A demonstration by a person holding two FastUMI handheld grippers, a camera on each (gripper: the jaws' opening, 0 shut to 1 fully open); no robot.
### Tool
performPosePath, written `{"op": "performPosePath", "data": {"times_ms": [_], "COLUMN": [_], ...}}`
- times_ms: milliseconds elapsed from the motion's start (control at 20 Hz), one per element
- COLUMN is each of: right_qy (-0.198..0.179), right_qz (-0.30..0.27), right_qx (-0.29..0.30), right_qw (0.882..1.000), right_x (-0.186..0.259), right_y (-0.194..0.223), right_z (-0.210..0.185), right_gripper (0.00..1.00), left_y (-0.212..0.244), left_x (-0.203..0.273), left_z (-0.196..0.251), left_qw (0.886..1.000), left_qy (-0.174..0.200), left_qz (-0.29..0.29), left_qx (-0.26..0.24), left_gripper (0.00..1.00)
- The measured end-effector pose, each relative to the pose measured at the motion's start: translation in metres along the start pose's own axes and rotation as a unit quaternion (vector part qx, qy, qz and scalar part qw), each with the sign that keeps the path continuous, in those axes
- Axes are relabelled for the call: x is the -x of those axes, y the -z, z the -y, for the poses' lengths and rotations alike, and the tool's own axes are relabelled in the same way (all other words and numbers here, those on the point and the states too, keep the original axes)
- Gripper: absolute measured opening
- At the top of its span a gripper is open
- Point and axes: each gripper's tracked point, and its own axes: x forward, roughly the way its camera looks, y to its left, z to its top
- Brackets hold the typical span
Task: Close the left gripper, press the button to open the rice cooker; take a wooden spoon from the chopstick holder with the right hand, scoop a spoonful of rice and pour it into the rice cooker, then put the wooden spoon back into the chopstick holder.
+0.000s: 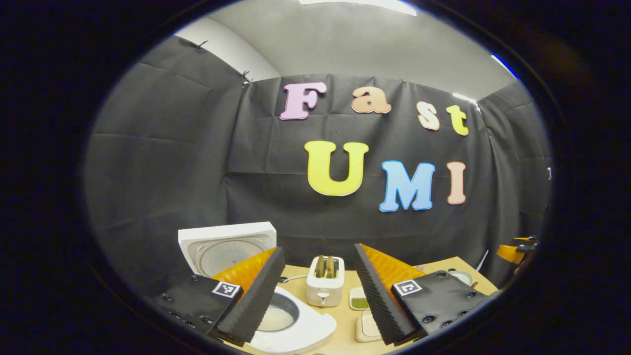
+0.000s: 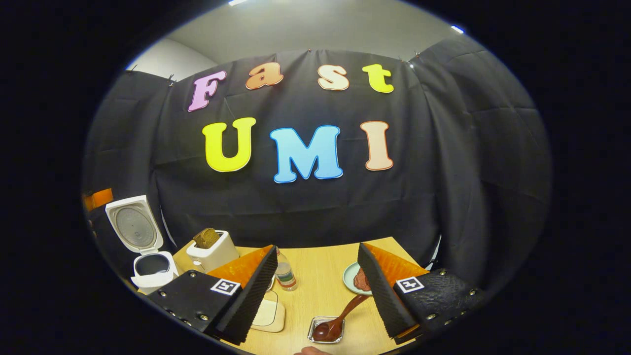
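Ribbed pads line both of my jaw pairs, a foam-like ridged surface suited to gripping smooth handles. Right gripper [image 2: 315, 291]: jaws stand wide, holding nothing. Directly between and below them lies the spoon [image 2: 337, 320], its bowl resting in a small metal tray [image 2: 315, 339] and its handle slanting up toward my right-hand finger; whether handle and pad touch, I cannot tell. The spoon looks like dark, glossy wood with a rounded bowl. I judge it lies there for scooping, though I cannot make out rice in the tray. I cannot identify the chopstick holder.

Left gripper [image 1: 318, 291]: jaws also wide, empty, hovering above the cooker [image 1: 296, 330]. Its lid [image 1: 224, 246] stands upright and open, so the button step reads as done. The cooker is white, smooth plastic with rounded corners; the inner pot [image 1: 278, 313] is a pale, round cavity, open to receive a pour.

Outward on the light wood-grain table [image 2: 320, 276]:
- white toaster [image 1: 325, 281], boxy, bread in its slots, just behind the cooker;
- clear bottle [image 2: 285, 273], upright, near my right gripper's left finger;
- pale plate [image 2: 351, 281] carrying something brown, partly hidden by the right finger;
- flat cream square object [image 2: 270, 311], rounded corners.
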Motion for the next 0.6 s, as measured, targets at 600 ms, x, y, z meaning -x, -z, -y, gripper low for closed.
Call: {"op": "performPosePath", "data": {"times_ms": [600], "right_qy": [0.028], "right_qz": [-0.03], "right_qx": [0.005], "right_qw": [0.999], "right_x": [0.002], "right_y": [0.023], "right_z": [-0.011], "right_gripper": [0.99], "left_y": [-0.018], "left_x": [-0.103], "left_z": [-0.139], "left_qw": [0.987], "left_qy": [-0.149], "left_qz": [-0.003], "left_qx": [0.062], "left_gripper": [0.96]}}
